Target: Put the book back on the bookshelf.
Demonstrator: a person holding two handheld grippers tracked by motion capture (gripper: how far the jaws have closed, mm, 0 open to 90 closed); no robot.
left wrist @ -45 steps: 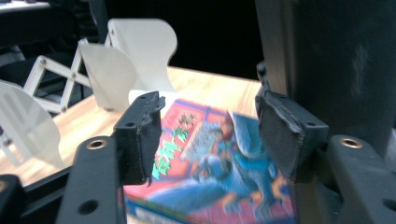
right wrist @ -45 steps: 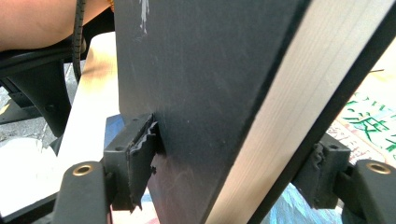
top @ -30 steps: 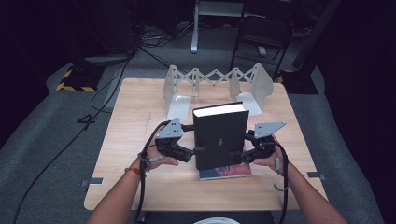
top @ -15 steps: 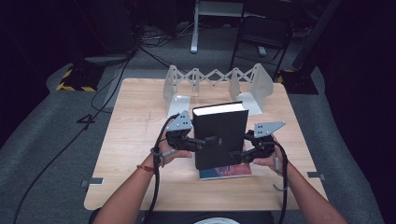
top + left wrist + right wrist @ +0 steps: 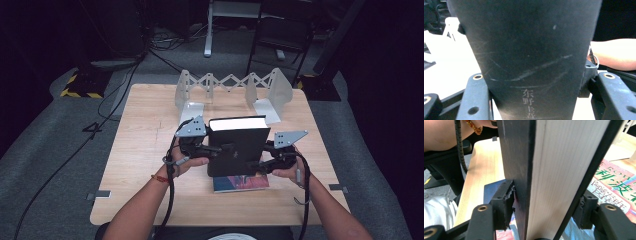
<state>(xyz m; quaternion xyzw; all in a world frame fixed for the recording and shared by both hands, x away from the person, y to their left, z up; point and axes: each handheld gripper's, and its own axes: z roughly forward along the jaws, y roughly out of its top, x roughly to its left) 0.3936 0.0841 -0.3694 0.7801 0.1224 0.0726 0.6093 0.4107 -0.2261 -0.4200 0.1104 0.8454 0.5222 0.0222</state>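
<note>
We see both grippers, left (image 5: 217,149) and right (image 5: 260,162), just closed onto the upright book (image 5: 235,145), centre frame; paperback (image 5: 240,182) beneath, rack (image 5: 230,90) behind.

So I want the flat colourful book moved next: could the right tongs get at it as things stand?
Probably not: the right tongs are clamped on the upright black book, which stands over the colourful book.

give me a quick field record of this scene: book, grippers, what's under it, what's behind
book: black book upright on table
left gripper: jaws just closing, clamped on spine side
right gripper: jaws just closing, clamped on page side
under: colourful book lying flat
behind: white folding rack, empty
hands: one on each gripper
</note>
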